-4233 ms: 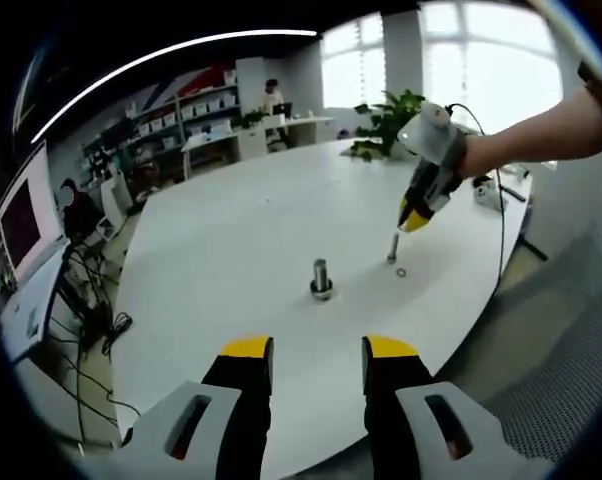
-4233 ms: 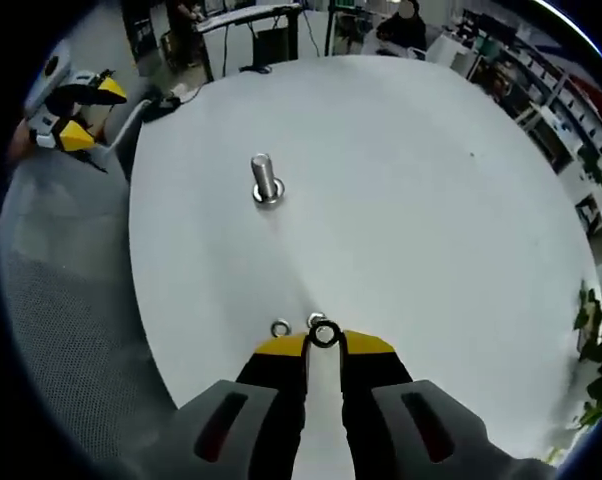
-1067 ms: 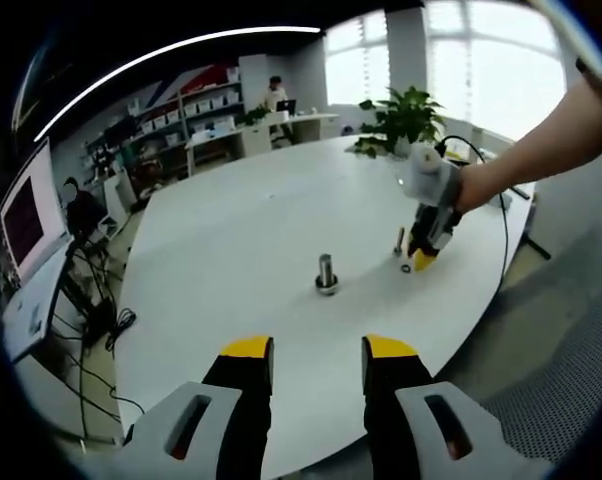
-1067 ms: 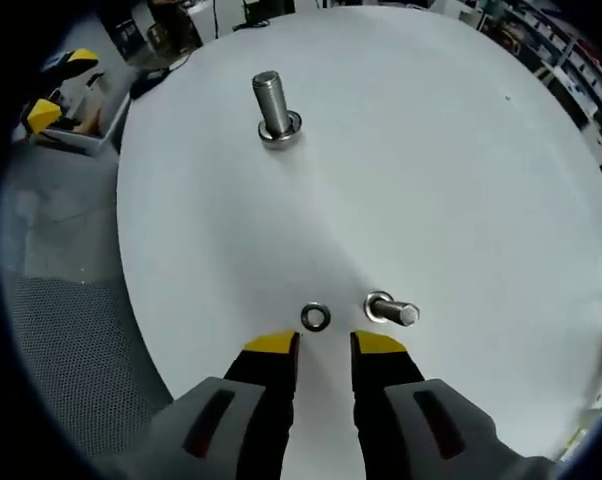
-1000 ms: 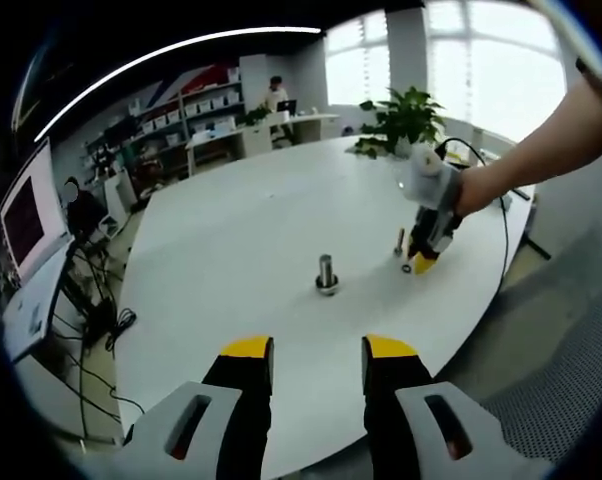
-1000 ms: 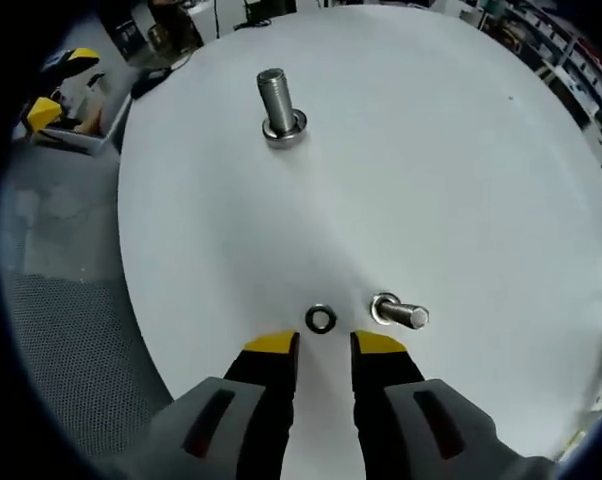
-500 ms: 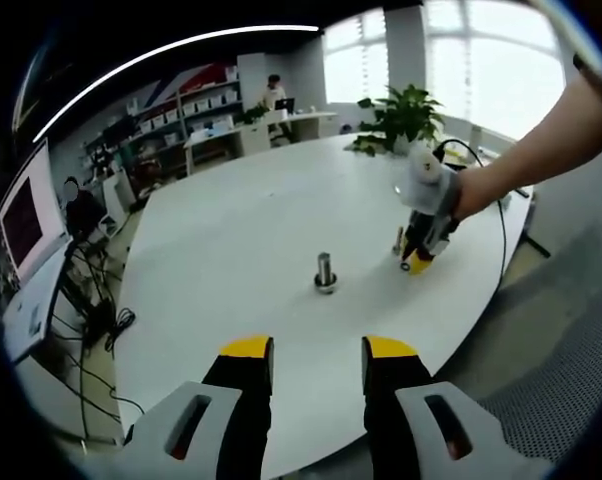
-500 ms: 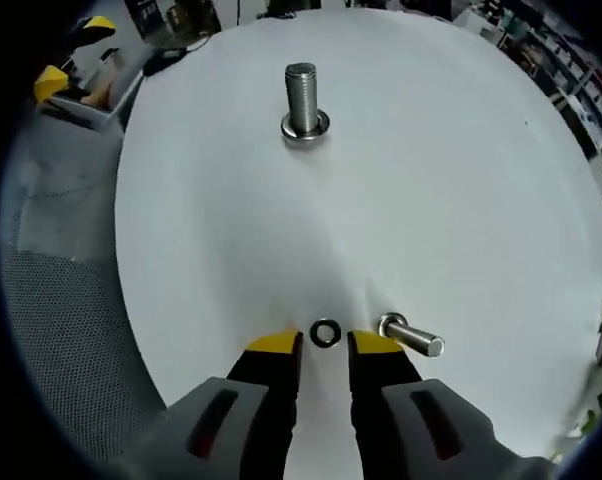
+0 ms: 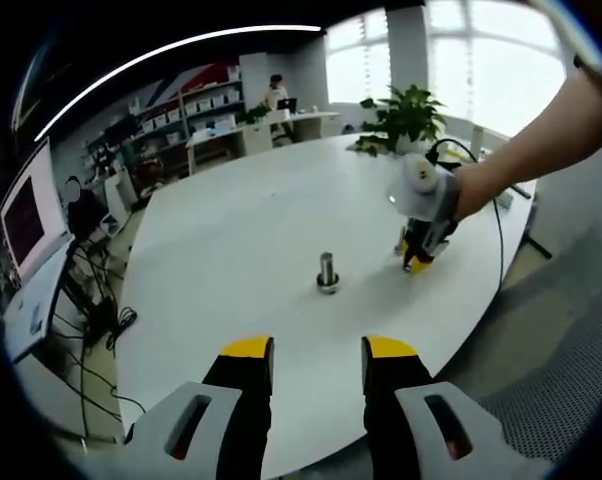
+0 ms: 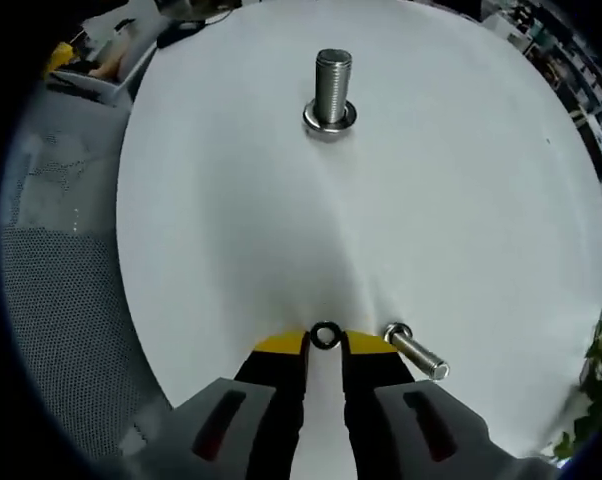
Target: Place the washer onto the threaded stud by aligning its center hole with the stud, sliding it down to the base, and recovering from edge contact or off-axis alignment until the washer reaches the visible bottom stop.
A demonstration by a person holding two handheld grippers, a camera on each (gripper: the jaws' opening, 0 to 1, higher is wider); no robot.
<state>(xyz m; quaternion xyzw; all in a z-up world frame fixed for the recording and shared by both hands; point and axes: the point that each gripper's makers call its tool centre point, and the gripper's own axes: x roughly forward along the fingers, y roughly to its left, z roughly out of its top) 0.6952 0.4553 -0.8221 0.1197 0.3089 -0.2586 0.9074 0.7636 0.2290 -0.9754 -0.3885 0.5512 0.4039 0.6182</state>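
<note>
Right gripper [image 10: 325, 344] low, jaws flanking washer [image 10: 326, 334].

The right gripper [image 10: 325, 345] is lower and closer to the washer [image 10: 326, 335] than a second ago: then its yellow tips stood short of the ring with a wider gap, now they sit narrowed at either side of it. Four seconds back the washer was gripped and raised near a small stud standing upright; now that small bolt [image 10: 416, 352] lies on its side on the white table [image 10: 451, 200], just beside the washer.
</note>
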